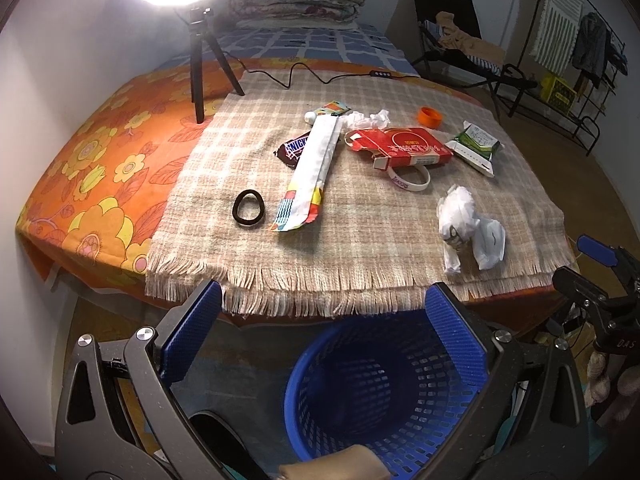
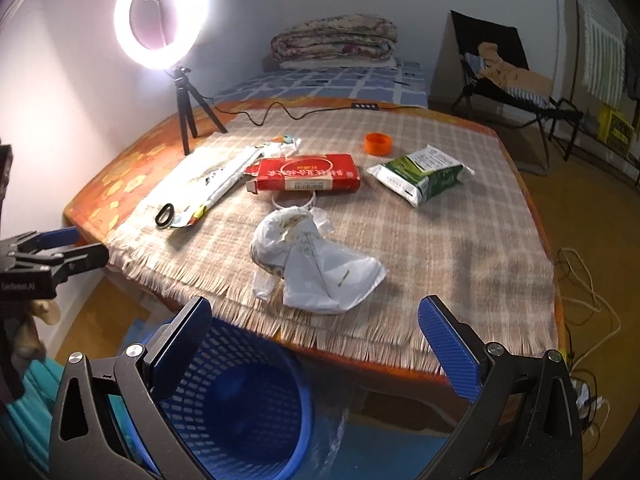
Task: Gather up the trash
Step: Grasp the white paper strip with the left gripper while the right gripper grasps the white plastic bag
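Note:
Trash lies on a plaid cloth (image 1: 360,224) on the table: a crumpled white plastic bag (image 1: 468,228) (image 2: 312,264) near the front edge, a red carton (image 1: 400,146) (image 2: 308,173), a green-white packet (image 1: 476,148) (image 2: 424,174), a long white wrapper (image 1: 310,174) (image 2: 224,180), a Snickers bar (image 1: 294,148), crumpled tissue (image 1: 370,119) and an orange cap (image 1: 430,116) (image 2: 378,143). A blue mesh basket (image 1: 384,396) (image 2: 240,408) stands on the floor below the table edge. My left gripper (image 1: 324,320) is open above the basket. My right gripper (image 2: 316,332) is open, just short of the bag.
A black hair tie (image 1: 248,207) (image 2: 165,214) and a white wristband (image 1: 408,180) lie on the cloth. A ring light on a tripod (image 2: 162,20) stands at the back left, its cable across the table. A bed, chair and rack stand behind.

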Motion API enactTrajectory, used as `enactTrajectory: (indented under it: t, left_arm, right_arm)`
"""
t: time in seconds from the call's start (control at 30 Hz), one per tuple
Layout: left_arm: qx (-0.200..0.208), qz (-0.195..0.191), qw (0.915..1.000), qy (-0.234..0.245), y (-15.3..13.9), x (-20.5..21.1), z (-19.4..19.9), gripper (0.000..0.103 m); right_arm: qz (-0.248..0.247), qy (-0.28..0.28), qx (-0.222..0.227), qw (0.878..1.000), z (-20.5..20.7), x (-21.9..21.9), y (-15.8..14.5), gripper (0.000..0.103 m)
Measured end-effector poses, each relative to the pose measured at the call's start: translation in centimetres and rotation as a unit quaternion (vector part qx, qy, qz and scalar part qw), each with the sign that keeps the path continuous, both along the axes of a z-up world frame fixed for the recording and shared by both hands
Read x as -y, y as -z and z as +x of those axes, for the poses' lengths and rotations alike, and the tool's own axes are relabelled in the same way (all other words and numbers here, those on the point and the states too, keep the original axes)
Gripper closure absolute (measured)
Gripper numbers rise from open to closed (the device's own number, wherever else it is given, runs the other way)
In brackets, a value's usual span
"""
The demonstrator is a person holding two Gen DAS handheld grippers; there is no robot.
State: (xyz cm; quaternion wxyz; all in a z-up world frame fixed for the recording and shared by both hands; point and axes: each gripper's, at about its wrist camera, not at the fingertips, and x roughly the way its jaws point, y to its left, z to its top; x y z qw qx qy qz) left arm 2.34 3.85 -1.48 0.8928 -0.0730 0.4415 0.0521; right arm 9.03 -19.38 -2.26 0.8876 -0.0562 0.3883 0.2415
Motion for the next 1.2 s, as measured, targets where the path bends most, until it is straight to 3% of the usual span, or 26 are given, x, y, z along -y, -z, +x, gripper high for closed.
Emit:
enactTrajectory:
  t: [0.3, 0.43, 0.57, 0.7, 0.87, 1.1, 1.2]
  left_arm:
    - [-0.019, -0.015, 0.9996, -0.016, -0.7, -3.6, 3.8, 0.0]
    - [-0.03, -0.025, 0.9992, -0.008, -0.3, -4.4, 6.7, 0.001]
    - [-0.047, -0.025, 0.9986, -0.002, 0.9, -4.3, 10.0, 0.012]
    - [-0.073, -0.025, 0.9969, 0.013, 2.9, -3.7, 13.3, 0.017]
    - [-0.104, -0.027, 0.9942, 0.004, 5.6, -4.1, 16.7, 0.034]
    - [-0.121, -0.022, 0.9925, -0.001, 7.3, -4.2, 18.8, 0.038]
    - [-0.129, -0.033, 0.9911, -0.005, 7.8, -4.3, 19.3, 0.05]
  right_arm:
    - [-0.019, -0.055, -0.067, 0.996, 3.8, -2.8, 1.7, 0.0]
    - [-0.034, -0.063, -0.074, 0.995, 5.8, -4.3, 2.5, 0.0]
    - [-0.04, -0.061, -0.077, 0.994, 7.5, -5.1, 3.2, 0.0]
    - [-0.036, -0.066, -0.088, 0.993, 8.5, -5.9, 3.9, 0.0]
    - [-0.05, -0.065, -0.097, 0.992, 9.2, -6.6, 5.1, 0.0]
    - [-0.065, -0.073, -0.104, 0.99, 9.5, -7.4, 6.3, 0.001]
    - [-0.072, -0.073, -0.104, 0.989, 9.6, -7.5, 6.5, 0.003]
